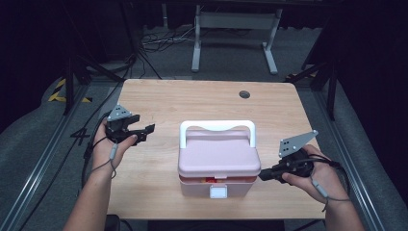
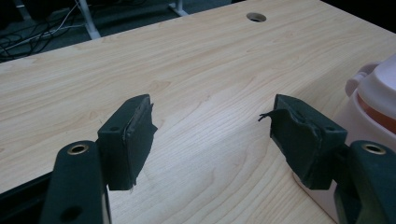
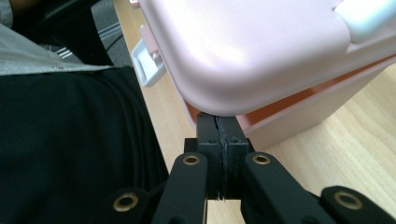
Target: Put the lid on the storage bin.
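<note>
Overhead cam fwd-down; gripper cams close (shared box [image 1: 219, 161])

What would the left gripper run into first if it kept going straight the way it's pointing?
Probably bare table: the open left gripper aims across the wood, with the pink box off to one side of its line. Depth is hard to judge.

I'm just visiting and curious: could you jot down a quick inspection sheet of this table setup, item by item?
Surface: light wooden table with a round cable hole.
Job's things: pink storage box, its lid raised slightly ajar, white handle on top, white latch at the front.
Clutter: nothing seen.
Grippers: left gripper open, apart from the box; right gripper shut, tips under the lid's edge.
Cables: one trails from each gripper; more on the floor.
Surroundings: dark room, white table frame behind.
</note>
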